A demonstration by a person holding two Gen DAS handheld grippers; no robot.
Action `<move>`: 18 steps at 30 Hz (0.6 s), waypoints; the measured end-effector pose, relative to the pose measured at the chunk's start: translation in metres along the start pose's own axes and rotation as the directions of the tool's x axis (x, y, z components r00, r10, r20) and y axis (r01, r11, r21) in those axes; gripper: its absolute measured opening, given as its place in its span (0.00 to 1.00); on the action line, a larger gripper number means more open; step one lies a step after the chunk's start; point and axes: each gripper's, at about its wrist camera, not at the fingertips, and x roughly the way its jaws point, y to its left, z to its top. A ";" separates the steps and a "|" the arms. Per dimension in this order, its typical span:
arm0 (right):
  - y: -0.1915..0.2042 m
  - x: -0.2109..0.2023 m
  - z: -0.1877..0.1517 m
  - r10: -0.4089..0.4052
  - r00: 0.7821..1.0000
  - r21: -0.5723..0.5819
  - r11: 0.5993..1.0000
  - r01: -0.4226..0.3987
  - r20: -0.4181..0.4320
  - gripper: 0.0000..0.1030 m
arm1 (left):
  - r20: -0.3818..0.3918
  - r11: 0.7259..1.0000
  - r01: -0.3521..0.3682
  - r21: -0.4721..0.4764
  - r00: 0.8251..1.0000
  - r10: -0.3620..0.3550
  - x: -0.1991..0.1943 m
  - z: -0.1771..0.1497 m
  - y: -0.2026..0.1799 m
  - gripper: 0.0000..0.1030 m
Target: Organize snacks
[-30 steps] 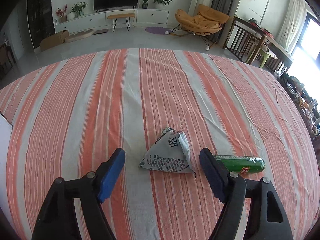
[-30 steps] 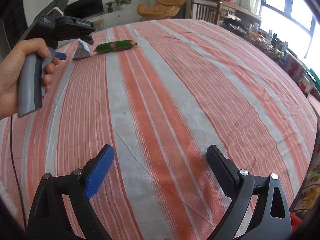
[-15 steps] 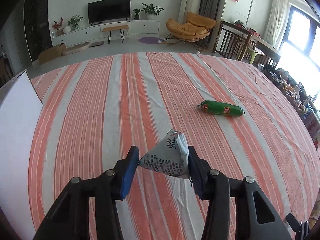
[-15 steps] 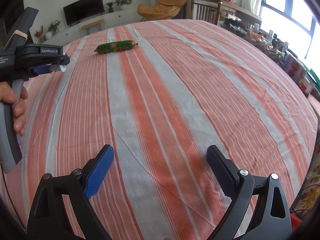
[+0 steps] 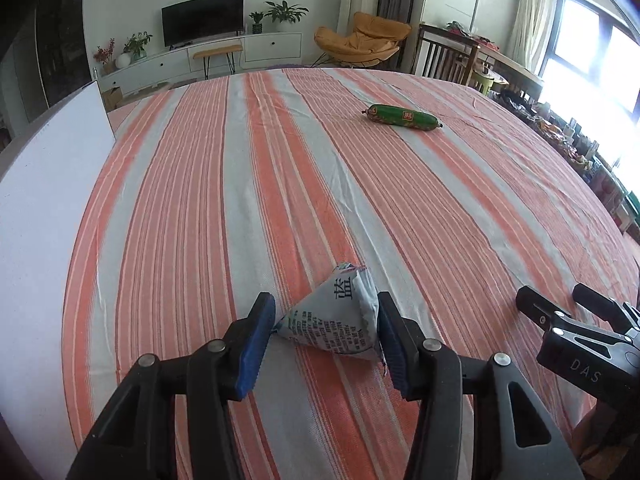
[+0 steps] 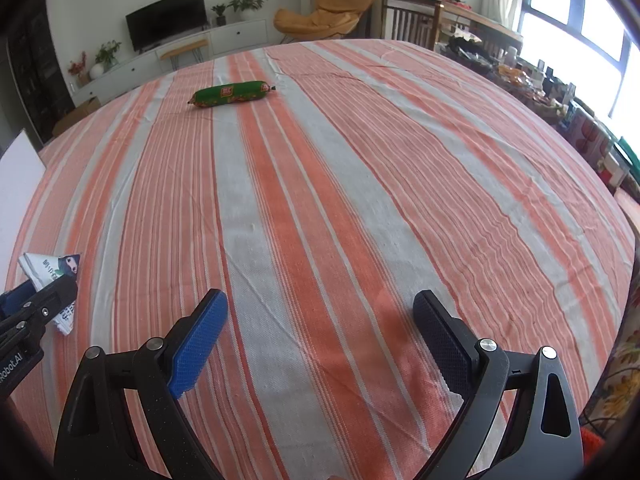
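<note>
My left gripper (image 5: 326, 328) is shut on a white triangular snack packet (image 5: 334, 320) with blue print and holds it over the striped tablecloth. The packet also shows at the left edge of the right wrist view (image 6: 52, 270), held in the left gripper (image 6: 24, 308). A green sausage stick (image 5: 402, 117) lies on the cloth far ahead; it also shows in the right wrist view (image 6: 232, 94). My right gripper (image 6: 320, 320) is open and empty above the cloth, and part of it shows in the left wrist view (image 5: 576, 336).
A white box wall (image 5: 44, 184) stands at the table's left side, also seen in the right wrist view (image 6: 18, 168). The orange and grey striped tablecloth (image 6: 340, 180) covers the table. Cluttered shelves (image 6: 580, 120) run beyond the right edge.
My left gripper closed on the triangular packet, lifted it and carried it back and left, away from the sausage. The white box came into view. The right gripper stayed open and still.
</note>
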 end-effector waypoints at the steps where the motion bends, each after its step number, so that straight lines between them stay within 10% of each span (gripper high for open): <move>1: 0.000 0.000 0.000 0.000 1.000 0.000 1.000 0.000 0.000 0.93 | -0.001 1.000 -0.008 0.003 1.000 0.008 0.003 0.000 0.000 0.57; 9: 0.000 0.000 0.000 -0.001 1.000 0.000 1.000 0.001 0.000 0.93 | -0.057 0.997 -0.075 0.012 0.996 0.076 0.015 0.004 0.000 0.99; 18: 0.001 0.000 0.000 -0.001 1.000 0.000 1.000 0.001 0.001 0.93 | -0.061 0.997 -0.078 0.007 0.995 0.078 0.016 0.003 0.001 1.00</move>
